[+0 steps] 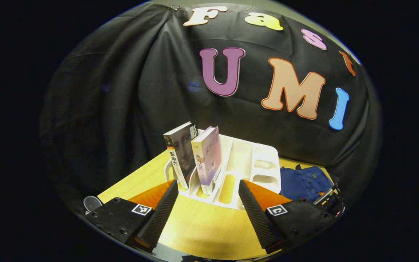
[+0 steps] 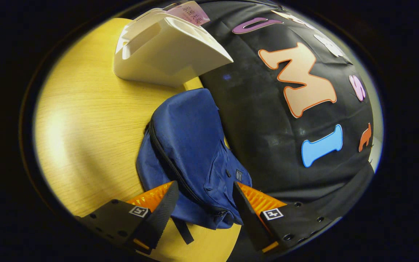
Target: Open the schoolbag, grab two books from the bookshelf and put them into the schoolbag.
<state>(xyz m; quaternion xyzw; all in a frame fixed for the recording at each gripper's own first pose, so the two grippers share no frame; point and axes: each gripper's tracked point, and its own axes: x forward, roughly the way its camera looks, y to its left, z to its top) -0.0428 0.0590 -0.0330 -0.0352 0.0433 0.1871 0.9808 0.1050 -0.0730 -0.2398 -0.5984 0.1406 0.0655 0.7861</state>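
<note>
Two books stand upright in a white bookshelf (image 1: 253, 160) on the wooden table: a dark one with a portrait cover (image 1: 180, 156) at the left and a pale purple one (image 1: 207, 158) beside it. My left gripper (image 1: 207, 202) hovers open just in front of the shelf, nothing between its fingers. The blue schoolbag (image 2: 191, 145) lies flat on the table to the right of the shelf, its black zipper (image 2: 169, 160) running along the side and looking closed. My right gripper (image 2: 204, 203) stands open above the bag's near end. The bag (image 1: 304, 182) also appears right of the shelf in the left gripper view.
The bookshelf (image 2: 166, 51) sits near the black cloth wall, with the purple book's top (image 2: 189, 12) poking above it. Bare wooden table (image 2: 86, 120) stretches left of the bag. The other gripper (image 1: 331, 200) is at the right edge of the left gripper view.
</note>
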